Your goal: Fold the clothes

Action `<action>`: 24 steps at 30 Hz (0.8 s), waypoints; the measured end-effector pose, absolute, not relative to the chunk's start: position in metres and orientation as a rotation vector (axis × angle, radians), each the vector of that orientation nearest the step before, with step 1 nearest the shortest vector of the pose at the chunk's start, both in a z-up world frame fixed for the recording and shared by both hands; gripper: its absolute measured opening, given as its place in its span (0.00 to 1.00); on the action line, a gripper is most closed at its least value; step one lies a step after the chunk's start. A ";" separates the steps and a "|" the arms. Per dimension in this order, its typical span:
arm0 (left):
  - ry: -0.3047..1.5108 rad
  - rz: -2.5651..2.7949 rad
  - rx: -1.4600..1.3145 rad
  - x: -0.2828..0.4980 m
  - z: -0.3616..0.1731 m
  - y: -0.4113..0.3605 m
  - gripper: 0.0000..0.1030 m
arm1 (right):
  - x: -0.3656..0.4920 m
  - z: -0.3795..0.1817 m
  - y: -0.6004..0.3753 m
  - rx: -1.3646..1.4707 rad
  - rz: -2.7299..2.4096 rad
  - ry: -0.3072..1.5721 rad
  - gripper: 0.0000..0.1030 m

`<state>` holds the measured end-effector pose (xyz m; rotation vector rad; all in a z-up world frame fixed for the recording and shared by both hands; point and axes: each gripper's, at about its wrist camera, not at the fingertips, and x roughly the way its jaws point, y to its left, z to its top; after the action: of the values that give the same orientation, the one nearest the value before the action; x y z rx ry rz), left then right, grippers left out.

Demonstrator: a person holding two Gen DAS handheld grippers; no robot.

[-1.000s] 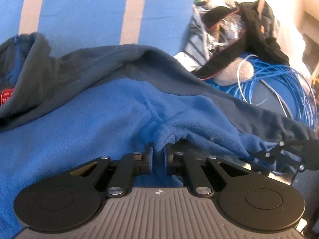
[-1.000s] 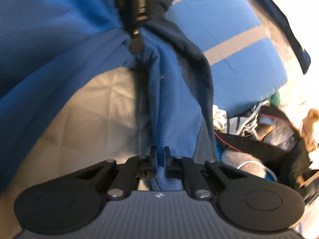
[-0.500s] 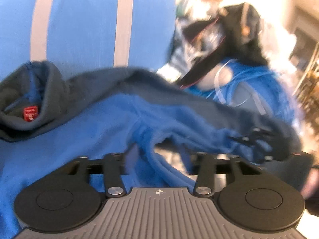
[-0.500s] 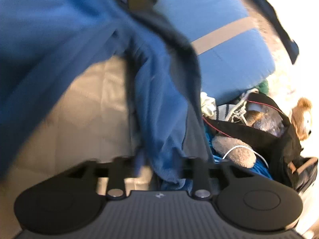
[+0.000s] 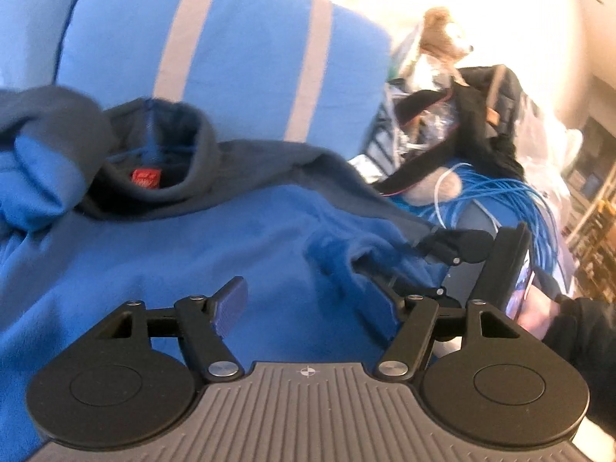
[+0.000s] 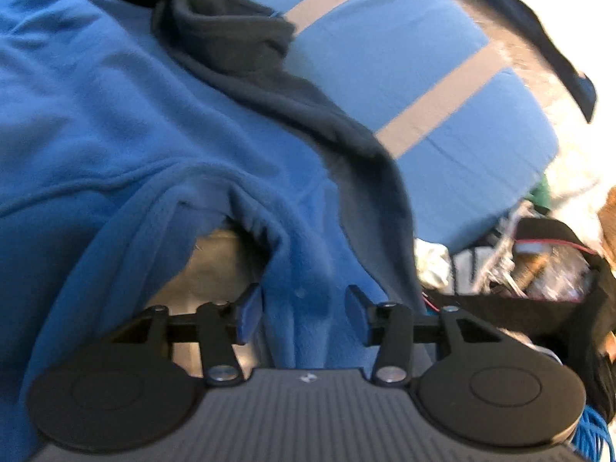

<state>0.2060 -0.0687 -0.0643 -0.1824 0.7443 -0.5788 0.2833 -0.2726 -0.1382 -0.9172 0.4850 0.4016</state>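
A blue fleece top (image 5: 161, 254) with a dark grey collar (image 5: 154, 177) and a red label lies spread on the surface; it also fills the right wrist view (image 6: 115, 115). My left gripper (image 5: 308, 304) is open and empty just above the fleece. My right gripper (image 6: 304, 312) is open, with a fold of blue fleece sleeve lying loose between its fingers. The right gripper's body (image 5: 496, 261) shows at the right of the left wrist view, held by a hand.
A blue cushion with grey stripes (image 5: 246, 61) lies behind the top. To the right are a black bag (image 5: 477, 123), a coil of blue cable (image 5: 512, 208) and a plush toy (image 5: 442, 42). A beige quilted surface (image 6: 219, 265) shows under the fleece.
Both grippers were shut on fleece folds a second ago; both have opened and let go. The fleece has dropped and now lies flat, and both grippers have pulled back.
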 end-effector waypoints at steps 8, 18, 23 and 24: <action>0.763 -0.568 -0.182 0.207 -0.067 -0.070 0.63 | 0.262 -0.166 -0.262 -1.218 0.269 0.367 0.48; 0.737 -0.601 -0.170 0.201 -0.062 -0.078 0.63 | 0.189 -0.069 -0.407 -0.600 0.184 0.458 0.85; 0.751 -0.586 -0.162 0.201 -0.065 -0.078 0.63 | 0.151 -0.043 -0.516 -0.456 0.061 0.497 0.89; 0.753 -0.584 -0.162 0.202 -0.066 -0.078 0.63 | 0.150 -0.040 -0.537 -0.427 0.032 0.511 0.89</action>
<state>0.2018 -0.0781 -0.0656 -0.1615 0.7525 -0.5839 0.1496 -0.5373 -0.0404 -0.4274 0.5106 0.0317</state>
